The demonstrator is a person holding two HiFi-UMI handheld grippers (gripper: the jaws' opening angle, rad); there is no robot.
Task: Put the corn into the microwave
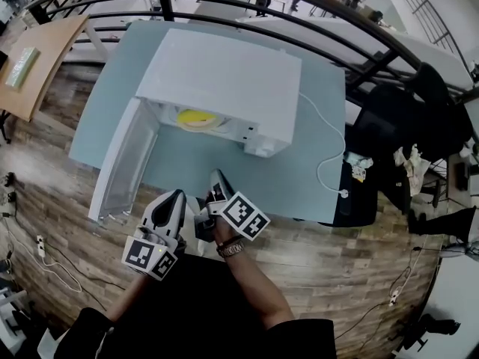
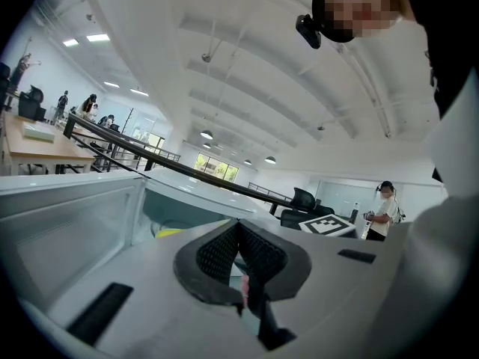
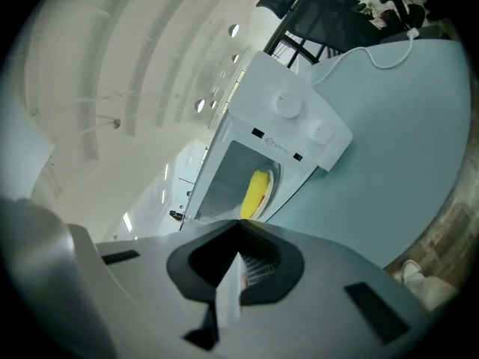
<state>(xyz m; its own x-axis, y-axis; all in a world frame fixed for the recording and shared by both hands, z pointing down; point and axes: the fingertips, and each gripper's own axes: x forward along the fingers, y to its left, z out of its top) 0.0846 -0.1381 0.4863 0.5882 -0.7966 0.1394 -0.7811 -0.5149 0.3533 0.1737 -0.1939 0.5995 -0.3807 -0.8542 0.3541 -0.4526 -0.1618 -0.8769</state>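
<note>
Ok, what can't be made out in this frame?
- Corn: in the head view, the roof of the microwave covers most of it, and only a yellow strip shows.
- Inside of the microwave: in the left gripper view, the body of the left claw blocks it, apart from a yellow sliver.
- Dials: in the right gripper view, they are too small to read their settings.

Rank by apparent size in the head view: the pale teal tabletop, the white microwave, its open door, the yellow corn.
1. pale teal tabletop
2. white microwave
3. open microwave door, seen partly edge-on, so possibly understated
4. yellow corn, partly hidden inside the microwave
</note>
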